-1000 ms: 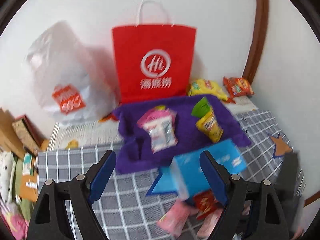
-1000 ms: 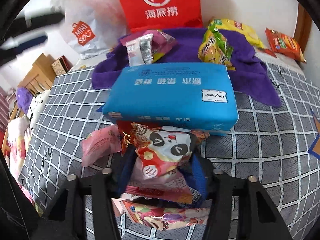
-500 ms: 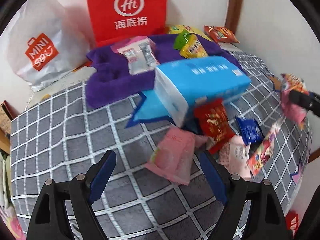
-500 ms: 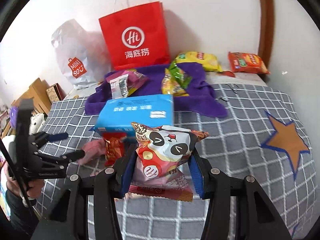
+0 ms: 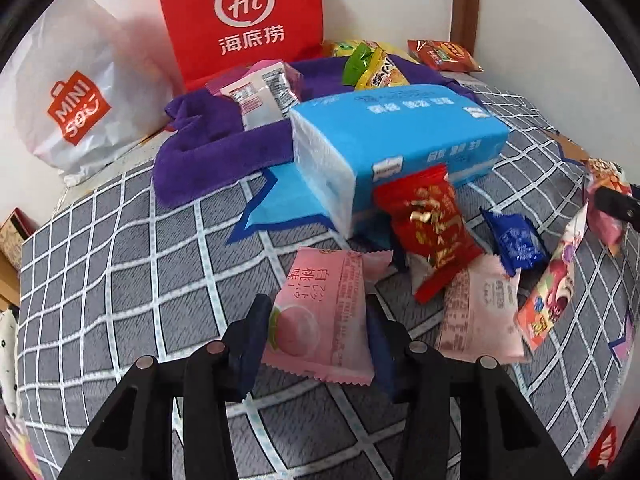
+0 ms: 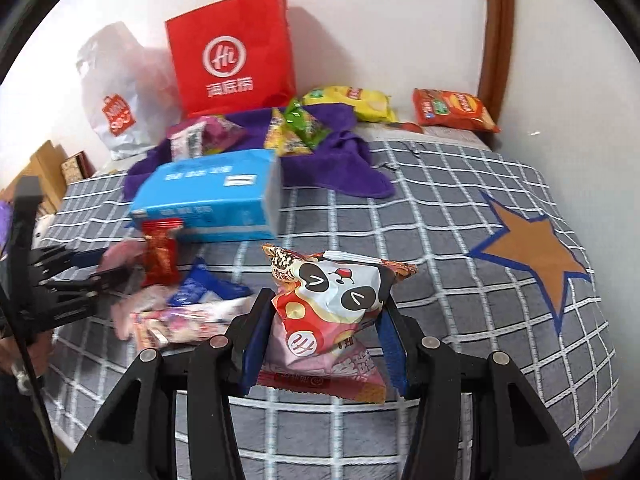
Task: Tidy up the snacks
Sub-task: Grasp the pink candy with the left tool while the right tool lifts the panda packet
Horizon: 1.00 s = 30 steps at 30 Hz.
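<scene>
My left gripper point(image 5: 320, 332) has closed around a pink peach snack packet point(image 5: 320, 316) that lies on the grey checked cloth point(image 5: 120, 264). My right gripper point(image 6: 324, 328) is shut on a panda-print snack bag point(image 6: 332, 300) and holds it above the cloth. A red candy packet point(image 5: 430, 224), a blue packet point(image 5: 516, 240), a pale pink packet point(image 5: 480, 308) and a cartoon packet point(image 5: 552, 296) lie to the right of the left gripper. The left gripper also shows at the left of the right wrist view point(image 6: 100, 276).
A blue tissue pack point(image 5: 400, 136) lies mid-table. Behind it a purple towel point(image 5: 208, 148) holds snack bags point(image 5: 260, 92). A red paper bag point(image 5: 244, 16) and a white Miniso bag point(image 5: 72, 100) stand at the wall. Chip bags point(image 6: 452, 112) lie at the back right.
My left gripper has dropped to the cloth and closed around the pink peach packet. My right gripper has lifted the panda bag up and back from the pile.
</scene>
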Each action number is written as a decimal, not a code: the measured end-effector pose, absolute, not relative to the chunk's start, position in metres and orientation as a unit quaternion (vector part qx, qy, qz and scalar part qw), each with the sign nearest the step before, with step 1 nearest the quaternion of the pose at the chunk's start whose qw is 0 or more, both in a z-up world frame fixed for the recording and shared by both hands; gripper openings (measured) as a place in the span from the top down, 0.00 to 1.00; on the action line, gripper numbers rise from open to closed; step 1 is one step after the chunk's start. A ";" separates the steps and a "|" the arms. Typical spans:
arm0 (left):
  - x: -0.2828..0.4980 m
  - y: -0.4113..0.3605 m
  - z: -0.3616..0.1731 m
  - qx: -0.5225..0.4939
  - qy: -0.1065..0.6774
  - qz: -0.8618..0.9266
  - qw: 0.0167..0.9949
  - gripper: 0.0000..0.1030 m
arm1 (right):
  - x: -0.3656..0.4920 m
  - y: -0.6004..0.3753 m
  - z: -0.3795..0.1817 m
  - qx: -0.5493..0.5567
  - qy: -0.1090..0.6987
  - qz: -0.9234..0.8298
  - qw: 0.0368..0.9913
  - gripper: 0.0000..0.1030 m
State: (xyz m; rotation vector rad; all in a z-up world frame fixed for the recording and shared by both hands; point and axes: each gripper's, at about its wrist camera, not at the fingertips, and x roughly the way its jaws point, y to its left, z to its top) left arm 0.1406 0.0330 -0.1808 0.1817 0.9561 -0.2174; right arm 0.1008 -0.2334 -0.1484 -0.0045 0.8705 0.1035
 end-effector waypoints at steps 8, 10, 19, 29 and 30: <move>0.137 0.042 -0.184 0.042 0.441 -0.096 0.891 0.53 | 0.117 -0.242 -0.178 -0.007 0.417 0.035 0.908 0.52; 0.138 0.041 -0.185 0.041 0.442 -0.101 0.890 0.48 | 0.117 -0.241 -0.180 -0.013 0.407 0.033 0.913 0.51; 0.139 0.040 -0.186 0.036 0.445 -0.119 0.887 0.37 | 0.127 -0.245 -0.195 0.019 0.426 0.053 0.903 0.48; 0.137 0.059 -0.183 -0.008 0.442 -0.103 0.891 0.56 | 0.129 -0.243 -0.198 0.017 0.438 0.057 0.897 0.52; 0.136 0.060 -0.182 -0.011 0.448 -0.101 0.888 0.56 | 0.128 -0.241 -0.196 0.010 0.439 0.055 0.897 0.52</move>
